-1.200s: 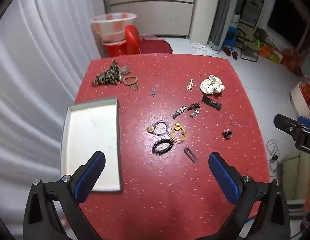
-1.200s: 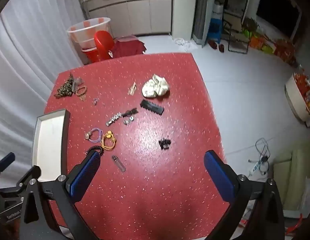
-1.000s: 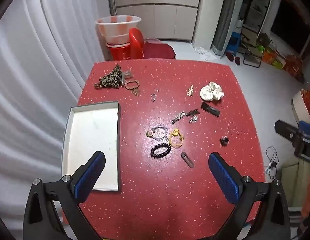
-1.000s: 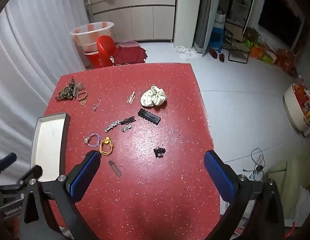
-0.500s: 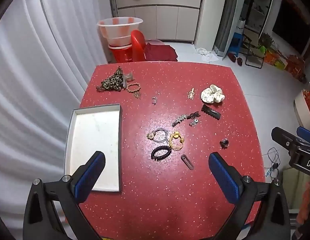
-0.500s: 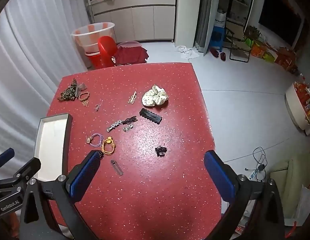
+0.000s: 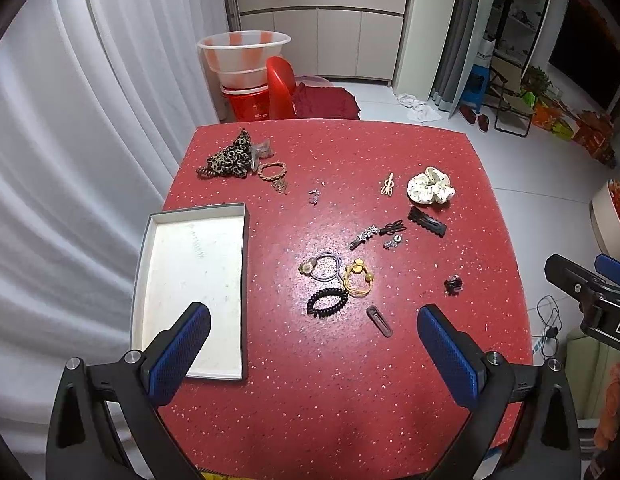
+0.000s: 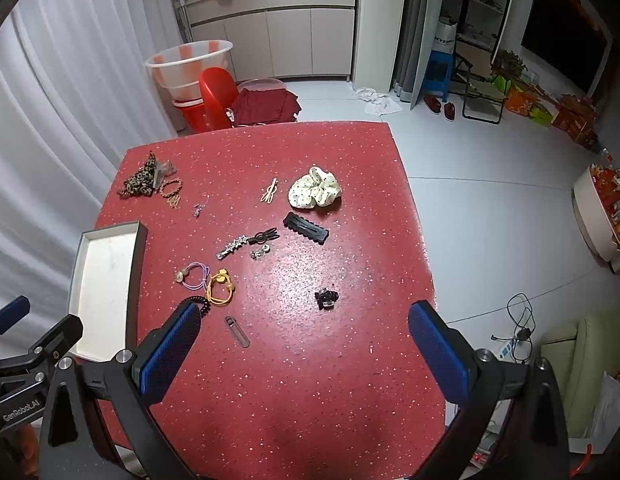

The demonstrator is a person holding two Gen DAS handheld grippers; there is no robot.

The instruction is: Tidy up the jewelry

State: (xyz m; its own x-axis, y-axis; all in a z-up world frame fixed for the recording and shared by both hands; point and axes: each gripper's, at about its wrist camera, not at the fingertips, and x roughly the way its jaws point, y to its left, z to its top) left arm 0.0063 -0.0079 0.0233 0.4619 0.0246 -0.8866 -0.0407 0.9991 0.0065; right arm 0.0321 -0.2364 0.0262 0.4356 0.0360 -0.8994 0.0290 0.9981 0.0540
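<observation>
A red speckled table (image 7: pixel 329 392) carries scattered hair ties, clips and jewelry. An empty white tray (image 7: pixel 192 280) (image 8: pixel 104 288) lies at its left edge. Near the middle lie a black coil tie (image 7: pixel 327 301), a yellow tie (image 7: pixel 357 279) (image 8: pixel 220 288), a purple tie (image 7: pixel 323 267) and a brown clip (image 7: pixel 379 321) (image 8: pixel 237 331). A white scrunchie (image 7: pixel 430 191) (image 8: pixel 314 193), a black clip (image 7: pixel 426 221) (image 8: pixel 306 229) and a small black piece (image 7: pixel 453 284) (image 8: pixel 326 298) lie to the right. My left gripper (image 7: pixel 313 354) and right gripper (image 8: pixel 304 354) are open, empty, high above the table.
A leopard scrunchie (image 7: pixel 230 160) and a beaded bracelet (image 7: pixel 272 171) lie at the far left corner. A red chair (image 7: pixel 280 88) and a plastic basin (image 7: pixel 244 54) stand beyond the table. Cables (image 8: pixel 519 320) lie on the floor to the right.
Both grippers have risen and drawn back from the table, so the table and its things look smaller. Nothing on the table has moved.
</observation>
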